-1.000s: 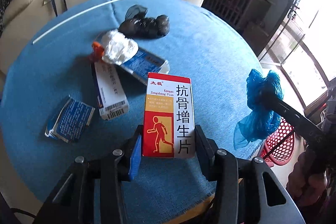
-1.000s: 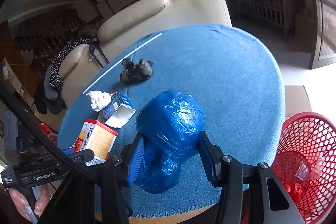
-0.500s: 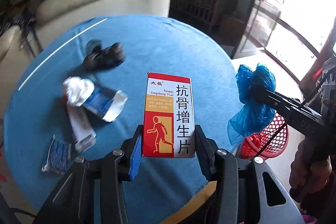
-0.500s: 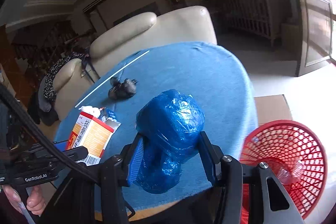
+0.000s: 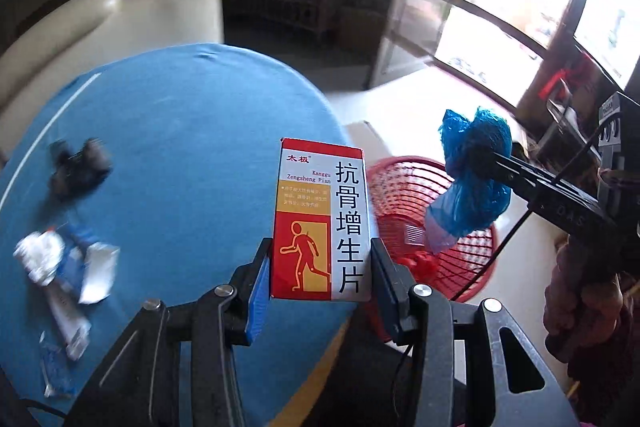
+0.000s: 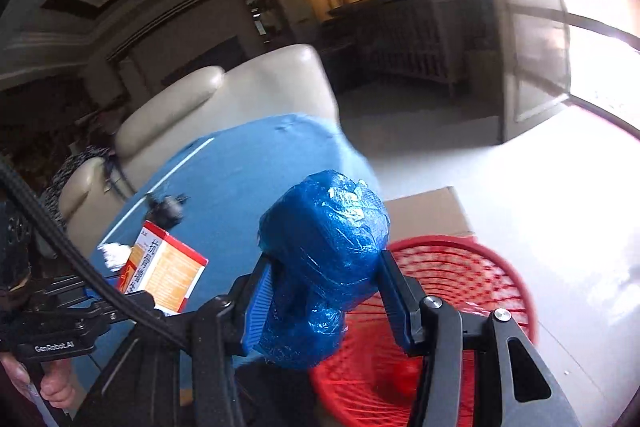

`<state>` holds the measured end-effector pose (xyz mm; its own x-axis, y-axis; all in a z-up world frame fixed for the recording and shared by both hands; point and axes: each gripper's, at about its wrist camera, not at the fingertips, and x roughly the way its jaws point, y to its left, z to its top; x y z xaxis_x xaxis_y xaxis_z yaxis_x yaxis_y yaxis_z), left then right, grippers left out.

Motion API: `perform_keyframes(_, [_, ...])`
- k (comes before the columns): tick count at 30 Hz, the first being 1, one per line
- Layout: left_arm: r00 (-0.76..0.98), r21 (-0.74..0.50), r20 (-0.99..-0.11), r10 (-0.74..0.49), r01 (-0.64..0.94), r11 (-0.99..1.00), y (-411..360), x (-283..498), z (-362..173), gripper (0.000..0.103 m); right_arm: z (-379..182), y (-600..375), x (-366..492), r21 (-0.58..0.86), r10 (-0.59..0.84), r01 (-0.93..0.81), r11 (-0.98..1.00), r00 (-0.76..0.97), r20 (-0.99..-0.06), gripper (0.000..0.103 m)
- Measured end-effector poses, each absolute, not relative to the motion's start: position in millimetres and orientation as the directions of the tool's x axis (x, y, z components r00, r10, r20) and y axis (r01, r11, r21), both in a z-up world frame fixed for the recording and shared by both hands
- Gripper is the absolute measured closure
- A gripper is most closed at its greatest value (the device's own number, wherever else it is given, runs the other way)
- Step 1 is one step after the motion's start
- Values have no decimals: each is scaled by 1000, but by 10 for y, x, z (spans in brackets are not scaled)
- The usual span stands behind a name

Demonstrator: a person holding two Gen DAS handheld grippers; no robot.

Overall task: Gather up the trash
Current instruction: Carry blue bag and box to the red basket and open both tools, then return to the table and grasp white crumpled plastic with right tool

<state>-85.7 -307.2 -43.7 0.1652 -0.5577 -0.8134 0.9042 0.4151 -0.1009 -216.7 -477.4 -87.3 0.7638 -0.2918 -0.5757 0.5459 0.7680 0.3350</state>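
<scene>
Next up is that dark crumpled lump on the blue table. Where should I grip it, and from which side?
Judging by its low, lumpy shape, take the dark crumpled lump across its narrow middle, coming straight down from above with the fingers astride it. It lies flat on the blue table, apart from the other litter, so a side approach would likely only push it along.

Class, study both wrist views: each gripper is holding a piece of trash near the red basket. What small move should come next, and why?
Probably carry the right gripper a little further over the red basket and then open it. It is shut on the blue plastic bag, which already hangs above the basket's rim in the left wrist view. The left gripper, shut on the medicine box, looks to be over the table edge.
</scene>
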Motion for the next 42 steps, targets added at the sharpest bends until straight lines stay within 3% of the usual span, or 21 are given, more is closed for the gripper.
perform_keyframes(10, [19,-133,-851,-524,959,250,-3909,-1320,-661,54,-1139,-5314,-2912,295,-422,720,627,633,-649,48])
perform_keyframes(17, [-29,-162,-876,-482,958,238,-4124,-1434,-838,44,-1232,-5463,-3082,351,-374,731,585,628,-683,42])
perform_keyframes(21, [-3,-148,-870,-493,955,256,-4018,-1341,-779,44,-1219,-5422,-3063,374,-357,711,595,651,-670,38])
perform_keyframes(29, [119,-104,-849,-515,918,382,-3256,-930,-611,43,-1014,-5158,-2671,379,-332,639,669,714,-617,37])
perform_keyframes(35, [278,-80,-826,-490,803,591,-2168,-434,-535,43,-892,-4757,-2014,357,-222,522,775,753,-619,37])
perform_keyframes(38, [399,-37,-809,-431,699,715,-1520,-177,-500,36,-872,-4460,-1630,343,-146,440,830,764,-628,37])
perform_keyframes(42, [505,17,-805,-312,544,839,-743,156,-556,35,-881,-4039,-1103,334,-26,319,887,756,-654,37])
